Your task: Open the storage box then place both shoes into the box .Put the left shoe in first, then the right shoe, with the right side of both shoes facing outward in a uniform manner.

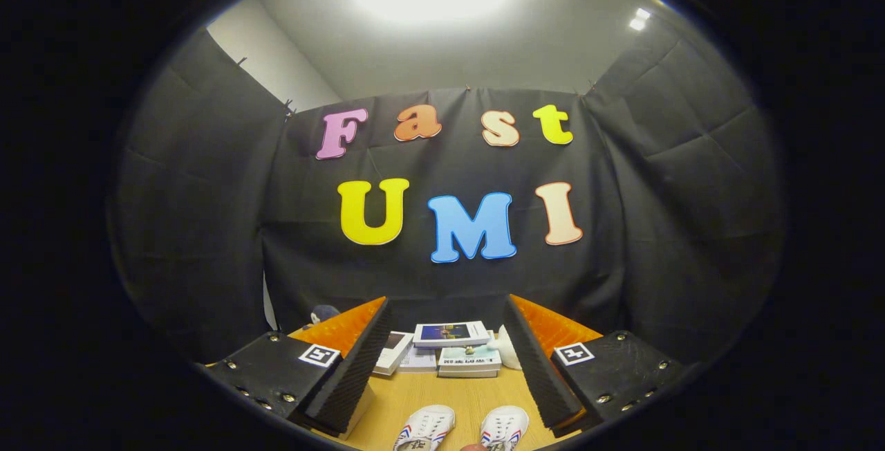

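The gripper (442,375) hung with its fingers spread wide apart, gripping nothing. Between them on the wooden table (442,396) lay two white sneakers, the left one (425,429) and the right one (504,429), both partly cut off. Farther back sat stacked books (451,347); a white object (510,348) was half hidden behind the right finger.

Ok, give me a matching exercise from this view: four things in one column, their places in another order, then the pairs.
Things:
1. pair of white shoes
2. stack of books
3. gripper
4. wooden table

Places or states:
A. open, nothing between its fingers
B. under the shoes and books
C. nearest, low between the fingers
D. beyond the shoes, by the black cloth wall

Pairs: 1-C, 2-D, 3-A, 4-B
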Demonstrator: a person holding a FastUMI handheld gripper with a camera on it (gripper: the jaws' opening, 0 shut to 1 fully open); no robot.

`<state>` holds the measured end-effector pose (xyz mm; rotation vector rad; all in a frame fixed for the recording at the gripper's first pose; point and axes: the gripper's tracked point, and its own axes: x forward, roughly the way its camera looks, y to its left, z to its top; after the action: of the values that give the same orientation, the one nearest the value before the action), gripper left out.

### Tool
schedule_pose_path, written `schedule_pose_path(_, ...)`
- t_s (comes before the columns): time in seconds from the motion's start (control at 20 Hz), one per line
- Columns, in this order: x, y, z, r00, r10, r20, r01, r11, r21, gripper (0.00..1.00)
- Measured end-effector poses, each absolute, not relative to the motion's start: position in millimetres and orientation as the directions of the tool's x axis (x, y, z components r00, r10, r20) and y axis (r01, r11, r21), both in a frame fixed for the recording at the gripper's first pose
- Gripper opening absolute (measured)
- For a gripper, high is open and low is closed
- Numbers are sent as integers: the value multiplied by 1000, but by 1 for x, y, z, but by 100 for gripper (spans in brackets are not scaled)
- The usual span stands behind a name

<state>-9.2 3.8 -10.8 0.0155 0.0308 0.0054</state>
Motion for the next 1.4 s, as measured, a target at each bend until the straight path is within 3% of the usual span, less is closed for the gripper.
schedule_pose_path(0.8, 2, 60, -100, 950, 177, -259, -101, 954, 281, 97)
schedule_pose_path(1.4, -11, 116, -186, 784, 406, -469, -70, 809, 584, 99)
